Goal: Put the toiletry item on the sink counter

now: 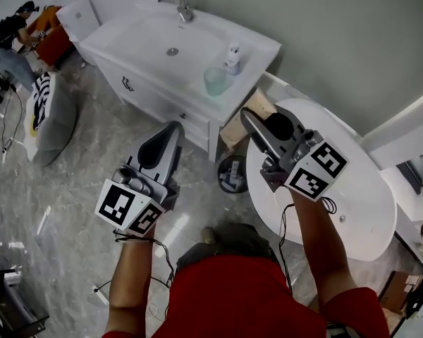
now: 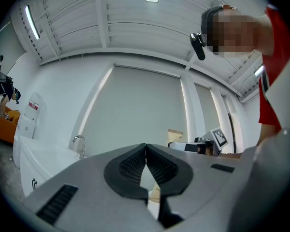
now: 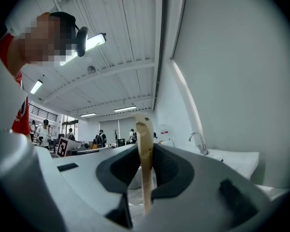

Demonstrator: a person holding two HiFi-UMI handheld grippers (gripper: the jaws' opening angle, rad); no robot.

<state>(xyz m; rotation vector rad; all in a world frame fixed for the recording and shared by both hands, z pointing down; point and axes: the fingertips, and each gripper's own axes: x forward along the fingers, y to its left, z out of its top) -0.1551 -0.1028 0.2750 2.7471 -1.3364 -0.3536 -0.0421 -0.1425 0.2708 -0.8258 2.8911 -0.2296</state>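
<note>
My right gripper [image 1: 249, 116] [image 3: 146, 151] points upward over the near end of the white bathtub [image 1: 356, 210], shut on a thin tan wooden toiletry stick [image 3: 144, 129] that stands upright between its pads. The stick's end rises above the jaw tips; I cannot make it out in the head view. To the left, my left gripper [image 1: 175, 127] [image 2: 146, 148] is also raised, its jaws closed together with nothing in them. The white sink counter [image 1: 197, 44] with its chrome faucet [image 1: 180, 4] [image 3: 198, 141] lies ahead of both grippers, some way off.
A pale green cup [image 1: 215, 81] and a white soap dispenser [image 1: 232, 58] stand on the counter's right end. A tan box [image 1: 257, 108] and a small bin [image 1: 233, 173] sit between vanity and bathtub. A person [image 1: 14, 37] sits at the far left.
</note>
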